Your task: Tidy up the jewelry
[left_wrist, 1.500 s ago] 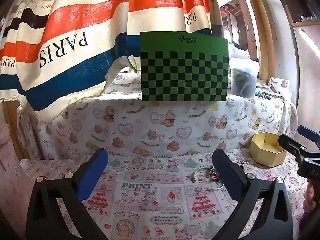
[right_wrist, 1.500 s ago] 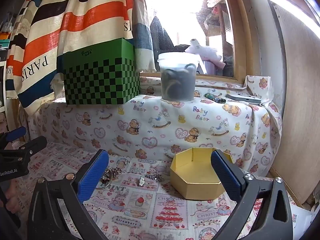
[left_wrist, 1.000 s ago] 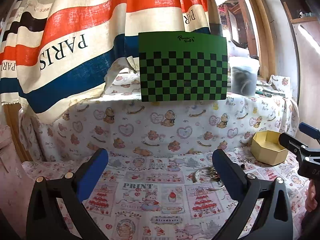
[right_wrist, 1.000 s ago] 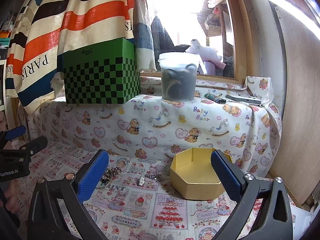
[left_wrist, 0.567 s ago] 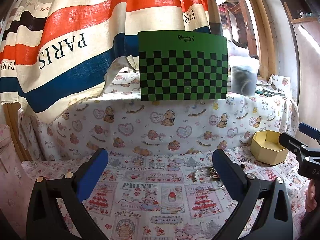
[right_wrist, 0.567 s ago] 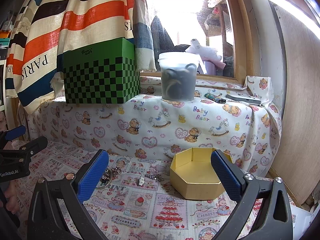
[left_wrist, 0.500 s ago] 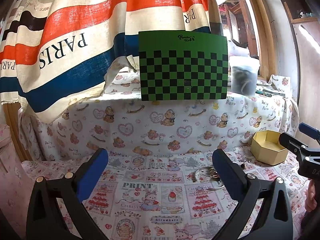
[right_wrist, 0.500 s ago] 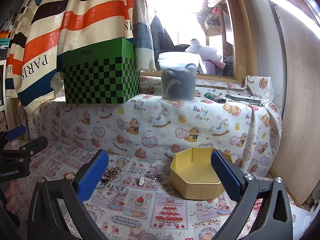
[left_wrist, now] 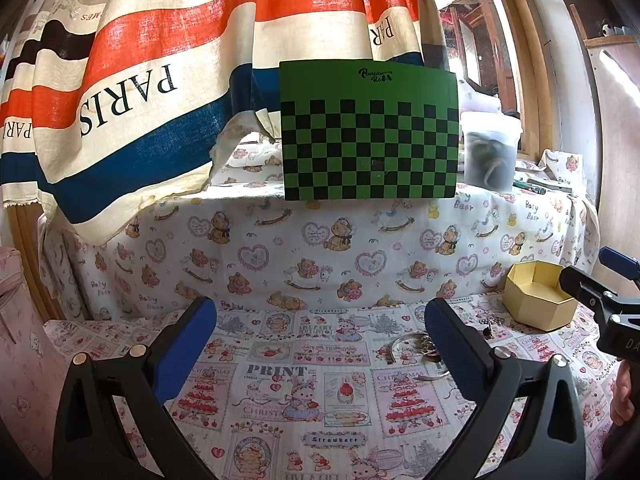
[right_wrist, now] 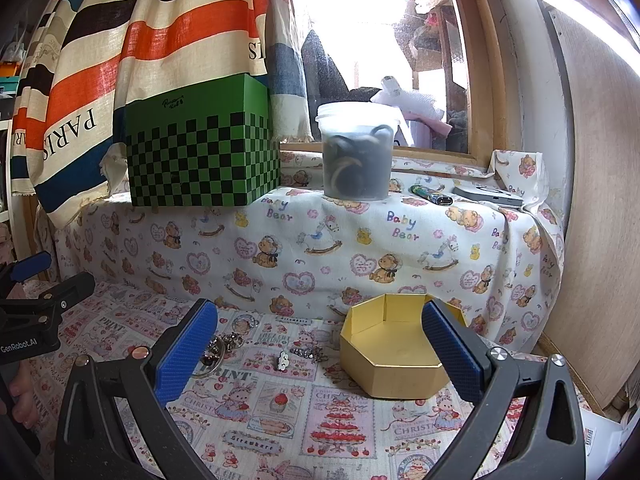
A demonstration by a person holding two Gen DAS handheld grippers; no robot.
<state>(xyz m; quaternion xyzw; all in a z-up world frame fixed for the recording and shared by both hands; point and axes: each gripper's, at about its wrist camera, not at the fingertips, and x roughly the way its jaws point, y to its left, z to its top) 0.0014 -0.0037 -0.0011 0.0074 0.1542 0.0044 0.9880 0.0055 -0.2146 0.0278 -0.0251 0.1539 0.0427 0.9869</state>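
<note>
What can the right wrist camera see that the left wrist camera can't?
Only the right wrist view shows the small white charm on the cloth and the grey flat device on the ledge. Only the left wrist view shows the pink fabric at the far left edge. Both show the gold octagonal box, empty, the green checkered box, the lidded plastic tub and the metal ring jewelry. Both tools are open.

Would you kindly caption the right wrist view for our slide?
Open right gripper hovers above an empty gold box and scattered jewelry on patterned cloth.
</note>
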